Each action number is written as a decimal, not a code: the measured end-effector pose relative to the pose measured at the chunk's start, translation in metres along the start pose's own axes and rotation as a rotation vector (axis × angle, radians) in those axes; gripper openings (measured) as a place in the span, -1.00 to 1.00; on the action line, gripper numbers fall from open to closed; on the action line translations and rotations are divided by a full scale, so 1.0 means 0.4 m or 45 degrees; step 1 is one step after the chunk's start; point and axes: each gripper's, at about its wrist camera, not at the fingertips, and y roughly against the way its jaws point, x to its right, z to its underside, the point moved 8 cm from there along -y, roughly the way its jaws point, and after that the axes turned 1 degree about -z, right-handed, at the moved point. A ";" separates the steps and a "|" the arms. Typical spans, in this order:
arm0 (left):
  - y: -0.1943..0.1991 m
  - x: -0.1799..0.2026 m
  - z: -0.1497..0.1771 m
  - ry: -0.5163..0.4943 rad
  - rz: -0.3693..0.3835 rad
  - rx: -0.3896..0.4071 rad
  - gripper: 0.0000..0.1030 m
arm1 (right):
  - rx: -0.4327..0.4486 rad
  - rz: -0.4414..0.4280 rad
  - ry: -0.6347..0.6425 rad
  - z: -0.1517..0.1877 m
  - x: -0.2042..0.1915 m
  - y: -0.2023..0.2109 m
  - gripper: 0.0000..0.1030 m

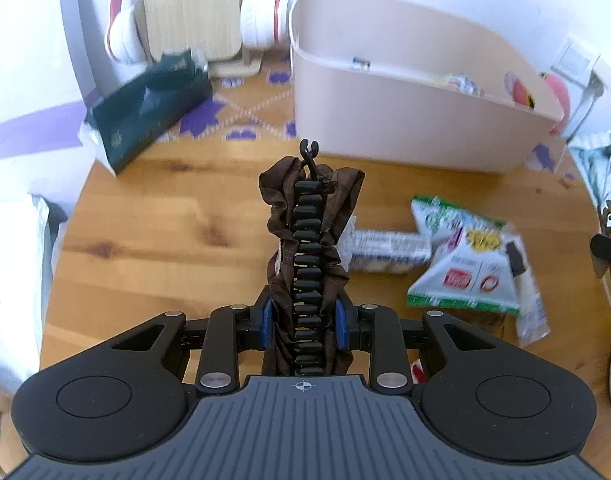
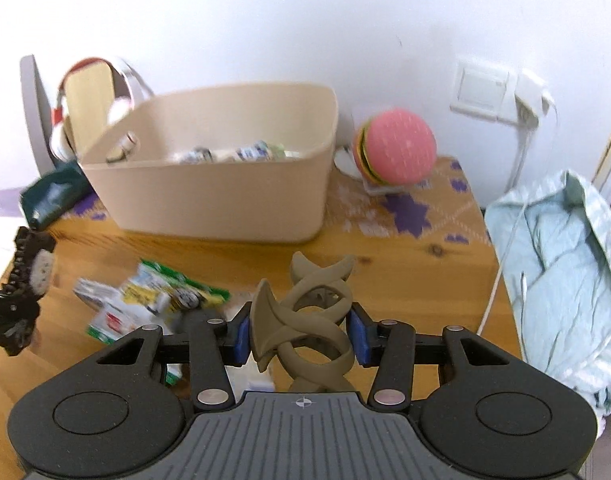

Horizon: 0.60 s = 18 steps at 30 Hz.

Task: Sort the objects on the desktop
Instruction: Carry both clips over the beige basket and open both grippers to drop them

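My left gripper [image 1: 305, 320] is shut on a long black banana hair clip with brown ruffled fabric [image 1: 309, 232], held above the wooden table [image 1: 165, 240]. It also shows at the left edge of the right wrist view [image 2: 21, 280]. My right gripper [image 2: 301, 330] is shut on an olive-brown claw hair clip [image 2: 313, 312]. A beige plastic bin [image 1: 405, 112] stands at the back of the table and holds a few small packets [image 2: 233, 154]. Several snack packets [image 1: 461, 264] lie on the table; they also show in the right wrist view [image 2: 145, 300].
White and red headphones on a wooden stand [image 1: 193, 12] stand at back left. A dark green tissue pack [image 1: 145, 112] lies beside them. A pink burger-shaped ball [image 2: 397, 148] sits right of the bin. A pale green cloth bag [image 2: 565, 272] lies off the table's right edge.
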 end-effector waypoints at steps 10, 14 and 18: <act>0.047 -0.015 -0.100 -0.005 0.012 0.127 -0.43 | 0.119 -0.041 0.040 -0.106 -0.032 0.068 -0.13; 0.058 -0.022 -0.147 -0.007 0.011 0.171 -0.43 | 0.163 -0.052 0.052 -0.151 -0.042 0.083 -0.13; 0.068 -0.021 -0.196 -0.017 0.010 0.215 -0.43 | 0.202 -0.063 0.054 -0.194 -0.052 0.092 -0.13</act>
